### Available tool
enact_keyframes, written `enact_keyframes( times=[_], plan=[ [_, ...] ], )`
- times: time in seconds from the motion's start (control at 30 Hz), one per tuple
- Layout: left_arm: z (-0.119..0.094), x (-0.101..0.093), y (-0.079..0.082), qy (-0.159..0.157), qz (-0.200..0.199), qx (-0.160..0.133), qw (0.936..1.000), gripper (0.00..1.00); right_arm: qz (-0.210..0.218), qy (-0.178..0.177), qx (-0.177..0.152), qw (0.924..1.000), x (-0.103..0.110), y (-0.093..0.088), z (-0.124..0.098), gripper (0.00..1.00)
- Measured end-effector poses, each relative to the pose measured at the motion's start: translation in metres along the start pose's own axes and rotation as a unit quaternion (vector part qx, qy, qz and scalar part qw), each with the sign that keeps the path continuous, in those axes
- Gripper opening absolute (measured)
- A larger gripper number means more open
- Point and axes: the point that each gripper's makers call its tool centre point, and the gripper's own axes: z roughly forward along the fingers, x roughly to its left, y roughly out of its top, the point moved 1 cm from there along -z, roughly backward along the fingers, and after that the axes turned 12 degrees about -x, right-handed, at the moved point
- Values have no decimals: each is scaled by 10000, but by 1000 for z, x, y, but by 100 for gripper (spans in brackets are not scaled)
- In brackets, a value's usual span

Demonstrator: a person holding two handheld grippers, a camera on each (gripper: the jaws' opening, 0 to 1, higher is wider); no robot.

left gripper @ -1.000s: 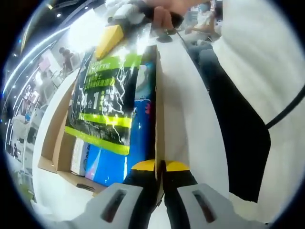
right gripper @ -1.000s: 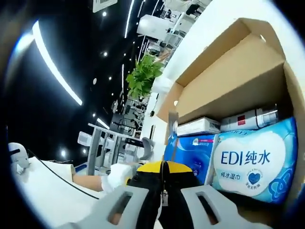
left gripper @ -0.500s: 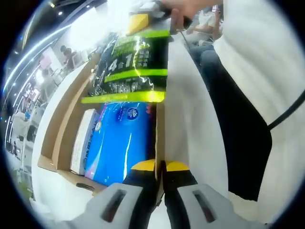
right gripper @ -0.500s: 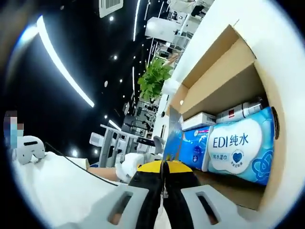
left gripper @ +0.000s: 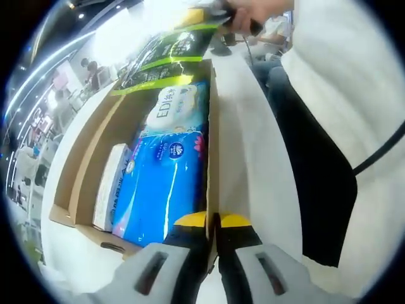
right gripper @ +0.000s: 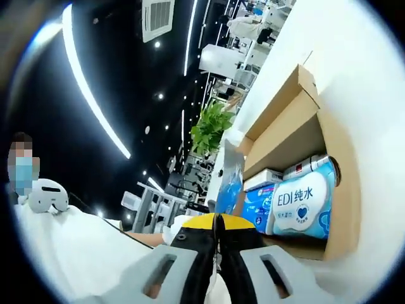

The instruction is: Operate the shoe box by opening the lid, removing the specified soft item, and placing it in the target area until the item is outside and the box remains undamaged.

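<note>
Right gripper (right gripper: 216,220) jaws pinched on thin pack edge (right gripper: 229,180); open shoe box (right gripper: 297,130) right, EDI wipes (right gripper: 300,206) inside.

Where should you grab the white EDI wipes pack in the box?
Probably its top face, near the end away from the left gripper. The EDI pack lies flat with the box wall at one side and the blue pack against its near end, so the sides look tight. Come from above, through the open top, and pinch the soft wrapper.
</note>
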Motion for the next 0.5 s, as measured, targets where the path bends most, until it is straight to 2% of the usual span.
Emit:
enact_keyframes(
  times=[0.13, 0.27, 0.33, 0.4, 0.5],
  plan=[
    [0, 0, 0, -17, -38, 11, 10000, 3, 109, -31, 16, 9999, 1, 6, -6, 0],
    [0, -1, 0, -67, -25, 10, 10000, 2, 1, 24, -163, 9999, 7, 17, -10, 0],
    [-1, -1, 0, -82, -35, 13, 10000, 2, 463, 209, -158, 9986, 15, 19, -12, 0],
    [-1, -1, -1, -73, -58, 11, 10000, 2, 337, 183, -159, 9991, 11, 20, -17, 0],
    [-1, -1, -1, -55, -49, 2, 10000, 3, 381, 156, -69, 9991, 13, 22, -29, 0]
  ],
)
